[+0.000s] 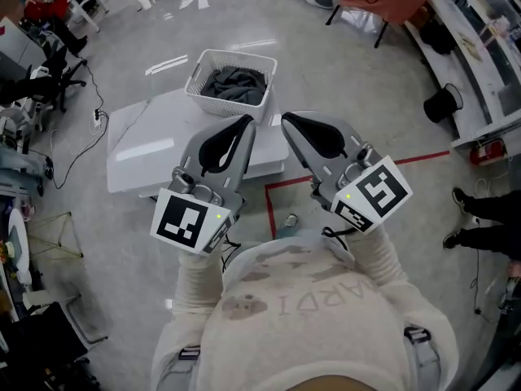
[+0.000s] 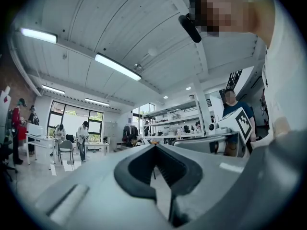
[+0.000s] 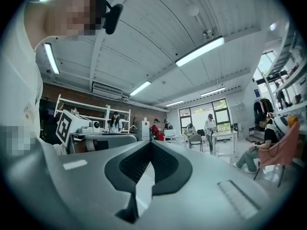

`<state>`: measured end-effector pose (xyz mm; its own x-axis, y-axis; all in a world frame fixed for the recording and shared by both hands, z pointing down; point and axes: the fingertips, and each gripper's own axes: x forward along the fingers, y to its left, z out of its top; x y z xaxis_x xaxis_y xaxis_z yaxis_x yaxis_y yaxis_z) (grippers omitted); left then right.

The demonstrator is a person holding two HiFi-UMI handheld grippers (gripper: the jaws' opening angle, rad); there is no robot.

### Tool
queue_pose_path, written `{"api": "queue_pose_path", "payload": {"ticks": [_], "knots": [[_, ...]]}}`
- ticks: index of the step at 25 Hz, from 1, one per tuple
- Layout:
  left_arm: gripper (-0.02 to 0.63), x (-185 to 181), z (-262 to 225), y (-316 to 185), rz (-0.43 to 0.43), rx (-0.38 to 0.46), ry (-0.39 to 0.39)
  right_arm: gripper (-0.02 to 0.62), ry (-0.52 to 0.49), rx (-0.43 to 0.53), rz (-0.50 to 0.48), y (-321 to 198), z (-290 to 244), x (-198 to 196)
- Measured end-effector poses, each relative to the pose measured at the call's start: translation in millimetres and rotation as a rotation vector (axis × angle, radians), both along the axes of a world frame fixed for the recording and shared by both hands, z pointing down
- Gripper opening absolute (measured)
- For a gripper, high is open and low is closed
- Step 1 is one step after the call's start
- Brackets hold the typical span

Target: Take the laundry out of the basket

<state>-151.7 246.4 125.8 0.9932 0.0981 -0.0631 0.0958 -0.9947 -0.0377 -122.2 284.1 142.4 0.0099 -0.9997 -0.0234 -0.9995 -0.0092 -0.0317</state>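
A white mesh laundry basket (image 1: 238, 54) stands at the far end of a low white table (image 1: 155, 149), with dark grey laundry (image 1: 236, 85) bunched inside it. Both grippers are held up in front of my chest, short of the table and well apart from the basket. The left gripper (image 1: 242, 123) has its jaws shut with nothing between them, and the right gripper (image 1: 289, 120) is likewise shut and empty. The left gripper view shows its closed tips (image 2: 154, 146) against the room and ceiling; the right gripper view shows the same for its tips (image 3: 151, 143). Neither gripper view shows the basket.
Red tape (image 1: 358, 173) marks the floor right of the table. A black hat-like object (image 1: 444, 103) lies by a white bench at right, and a person's feet (image 1: 488, 210) are near the right edge. Cables and clutter line the left side. People stand at distant tables (image 3: 211, 126).
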Motion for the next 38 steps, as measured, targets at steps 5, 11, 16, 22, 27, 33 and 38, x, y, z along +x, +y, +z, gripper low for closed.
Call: {"api": "queue_pose_path", "payload": {"ticks": [5,11,16,22,27,33,38], "knots": [[0.001,38,7,12,-0.027,0.014,-0.02,0.026,-0.038,0.002,-0.02,9,8,43],[0.001,55,20,1,-0.037,-0.01,-0.049,0.026,-0.065,0.0,-0.026,0,19,62],[0.001,73,30,-20,-0.027,-0.031,-0.045,0.027,-0.059,-0.009,-0.006,-13,27,77],[0.001,123,28,-39,-0.022,-0.021,-0.042,0.027,-0.052,-0.018,-0.018,-36,24,124],[0.001,150,29,-76,-0.052,-0.032,-0.051,0.027,-0.047,-0.027,-0.056,-79,21,152],[0.001,163,29,-129,-0.108,-0.039,-0.039,0.027,-0.028,-0.027,-0.107,-134,15,170],[0.001,161,26,-174,-0.154,-0.038,-0.019,0.028,-0.002,-0.031,-0.146,-178,11,172]]}}
